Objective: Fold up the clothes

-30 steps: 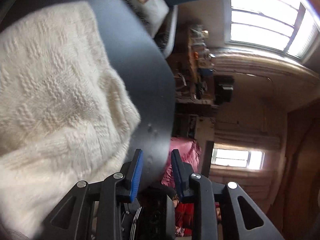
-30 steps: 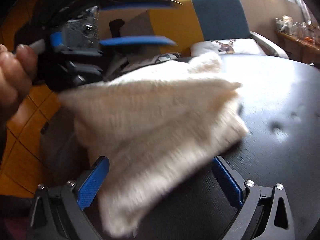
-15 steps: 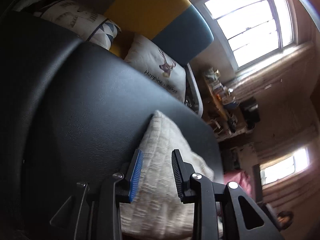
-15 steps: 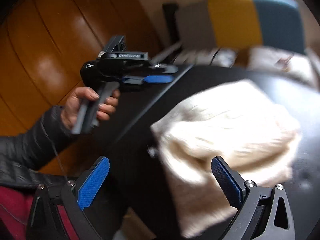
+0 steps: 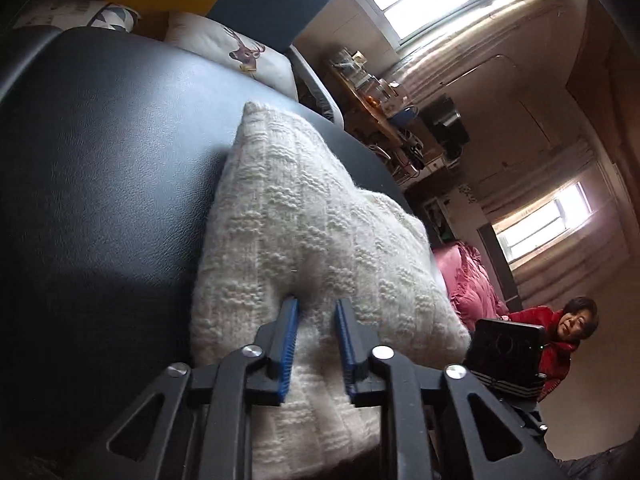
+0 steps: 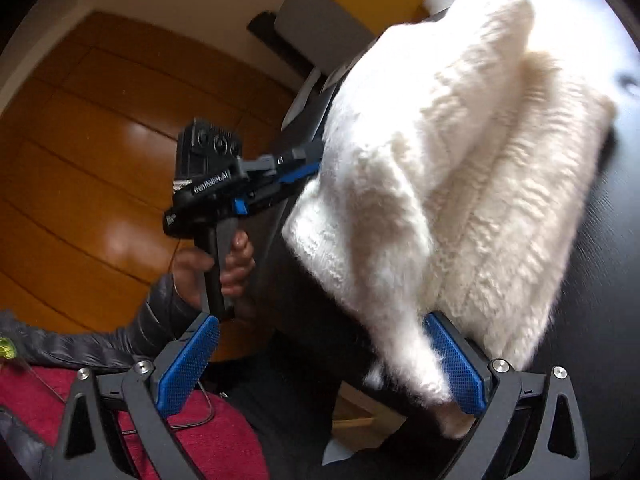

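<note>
The white knitted garment is lying on the black table as a thick bundle of several layers, one flap doubled over the top; its near edge is overhanging the table edge in the right wrist view. The left gripper is pressing its narrowly parted jaws into the bundle's near edge, with a ridge of knit sitting between the pads; whether they are truly clamping it cannot be told. The right gripper is standing wide apart, holding nothing, one corner of the garment drooping just against its right pad. A hand is gripping the left tool's handle. Judging by the stacked layers, folding is looking well advanced; the loose hanging corner and uneven edges are suggesting some tidying or a last fold may be remaining, though this cannot be settled.
</note>
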`<action>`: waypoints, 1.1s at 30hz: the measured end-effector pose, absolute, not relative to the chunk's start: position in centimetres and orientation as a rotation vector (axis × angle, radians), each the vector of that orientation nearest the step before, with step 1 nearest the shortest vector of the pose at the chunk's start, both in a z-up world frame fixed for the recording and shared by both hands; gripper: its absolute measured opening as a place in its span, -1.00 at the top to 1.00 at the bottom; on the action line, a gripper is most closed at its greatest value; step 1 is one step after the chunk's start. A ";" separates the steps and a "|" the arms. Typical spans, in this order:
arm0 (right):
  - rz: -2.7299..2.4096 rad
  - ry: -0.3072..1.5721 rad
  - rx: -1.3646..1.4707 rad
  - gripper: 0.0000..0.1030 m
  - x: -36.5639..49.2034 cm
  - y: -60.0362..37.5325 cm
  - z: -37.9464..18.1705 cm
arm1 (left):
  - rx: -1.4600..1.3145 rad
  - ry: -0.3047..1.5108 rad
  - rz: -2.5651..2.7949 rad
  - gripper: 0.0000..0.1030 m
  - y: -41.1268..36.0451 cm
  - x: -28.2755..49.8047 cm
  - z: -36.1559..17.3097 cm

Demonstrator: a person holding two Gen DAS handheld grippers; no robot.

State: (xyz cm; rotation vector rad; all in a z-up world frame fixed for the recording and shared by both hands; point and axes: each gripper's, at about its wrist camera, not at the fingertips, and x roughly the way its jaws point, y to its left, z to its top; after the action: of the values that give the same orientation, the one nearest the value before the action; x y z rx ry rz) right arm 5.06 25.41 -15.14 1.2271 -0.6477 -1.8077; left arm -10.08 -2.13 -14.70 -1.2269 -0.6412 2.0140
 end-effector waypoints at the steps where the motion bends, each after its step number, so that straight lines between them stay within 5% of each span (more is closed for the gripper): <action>1: -1.822 -0.645 1.234 -1.00 4.5 25.6 -14.7 | -1.231 -0.647 2.018 0.66 -2.2 -10.0 -14.4; 3: -1.878 -0.650 1.210 -1.00 3.2 26.5 -13.3 | -1.213 -0.642 2.033 0.47 -2.2 -9.5 -13.1; 15: -2.182 -0.926 1.135 -0.91 -5.9 30.3 -11.8 | -1.078 -0.373 1.980 0.46 5.1 -5.9 -10.6; 17: -2.167 -0.963 1.143 -0.77 -6.7 31.0 -12.6 | -1.064 -0.369 1.967 0.46 5.9 -5.7 -10.9; 20: -2.186 -0.884 1.226 0.05 -7.3 29.7 -12.8 | -1.037 -0.361 1.946 0.46 7.3 -5.5 -11.3; 24: -2.337 -0.496 1.208 0.57 -8.0 26.7 -8.2 | -1.027 -0.263 1.871 0.45 9.9 -4.4 -12.2; 27: -2.472 0.055 1.259 0.57 -8.5 24.1 -6.5 | -1.080 -0.062 1.757 0.45 13.1 -2.5 -14.4; 28: -2.460 0.105 1.312 0.57 -9.0 24.2 -7.6 | -1.052 -0.006 1.762 0.45 13.7 -1.7 -14.8; 30: -2.416 0.054 1.368 0.56 -9.7 25.5 -9.6 | -1.047 0.050 1.751 0.45 14.3 -0.9 -14.8; 33: -2.402 -0.147 1.367 0.22 -10.5 28.1 -10.5 | -1.098 0.054 1.703 0.45 14.4 -0.9 -14.2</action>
State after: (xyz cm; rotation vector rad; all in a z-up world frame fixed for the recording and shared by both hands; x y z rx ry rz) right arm -10.53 28.07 -10.50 1.3672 -0.1474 -2.4018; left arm -0.92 14.36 -14.18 -1.0978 0.0544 1.7028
